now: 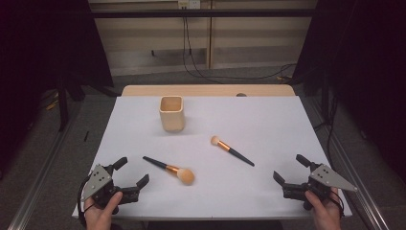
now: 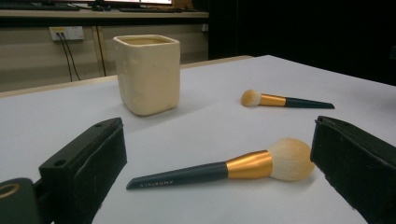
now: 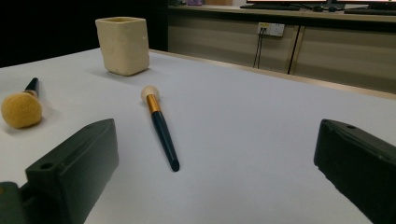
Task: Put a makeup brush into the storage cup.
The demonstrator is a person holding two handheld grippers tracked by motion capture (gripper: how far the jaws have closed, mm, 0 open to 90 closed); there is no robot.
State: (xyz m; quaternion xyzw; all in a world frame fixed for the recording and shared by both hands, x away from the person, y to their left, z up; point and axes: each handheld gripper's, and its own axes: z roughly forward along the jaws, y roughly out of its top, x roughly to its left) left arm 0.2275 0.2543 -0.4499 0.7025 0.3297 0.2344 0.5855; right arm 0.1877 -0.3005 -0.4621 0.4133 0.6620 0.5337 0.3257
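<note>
So I'm sitting with both grippers parked at the bottom corners of the high view, jaws spread wide and gripping nothing. The left gripper [image 1: 128,174] is hovering at the lower left, angled in toward the big brush [image 1: 170,168], which is lying flat just right of it with its fluffy head pointing toward the lower middle of the frame. In the left gripper view that brush [image 2: 224,169] is sitting right between my two jaws, so I'm guessing I'm lined up to grab it first. The right gripper [image 1: 292,169] is waiting at the lower right, pointed at the small brush [image 1: 231,150], which is lying at a slant right of center, well apart from the jaws. The cup [image 1: 172,113] is standing upright in the upper middle, open and looking empty, probably where both brushes are going. My hands are holding the grips low, near the table [image 1: 268,120] edge.
</note>
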